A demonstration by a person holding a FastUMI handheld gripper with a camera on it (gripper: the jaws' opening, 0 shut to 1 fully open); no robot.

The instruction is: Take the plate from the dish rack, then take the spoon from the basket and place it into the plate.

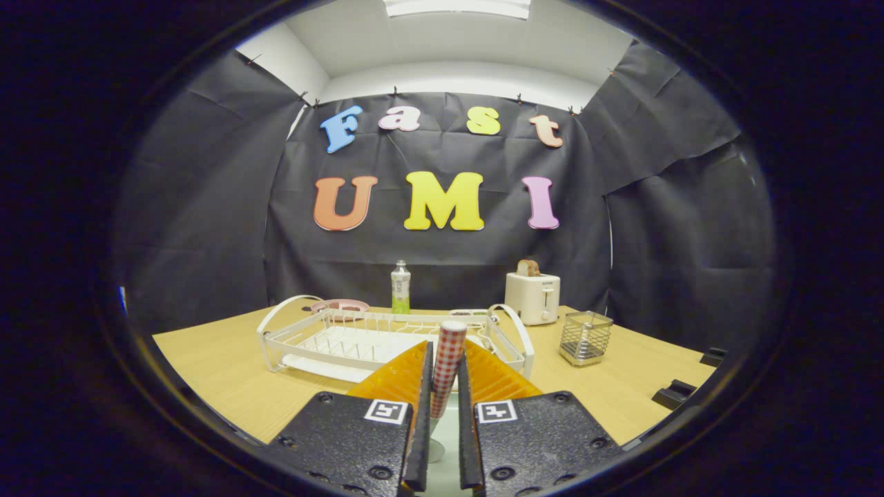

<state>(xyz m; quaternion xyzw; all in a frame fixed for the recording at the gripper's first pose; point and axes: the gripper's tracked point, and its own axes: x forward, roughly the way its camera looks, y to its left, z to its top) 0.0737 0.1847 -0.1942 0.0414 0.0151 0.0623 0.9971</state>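
Note:
My gripper (445,355) is shut on a spoon with a red-and-white checked handle (449,345), which stands nearly upright between the fingers (407,376). The spoon's pale lower end (436,450) hangs below the fingers. Right under it lies a pale plate (447,421), only a strip of which I see in the gap between the fingers. The white wire dish rack (331,342) stands just ahead of the fingers and holds no dish that I can see. A small wire basket (585,337) sits beyond the fingers to the right of the rack.
A white toaster (532,297) with a slice of bread stands behind the basket. A green-labelled bottle (400,287) and a pink dish (339,305) are behind the rack. Two black blocks (674,394) lie at the wooden table's (221,373) right edge.

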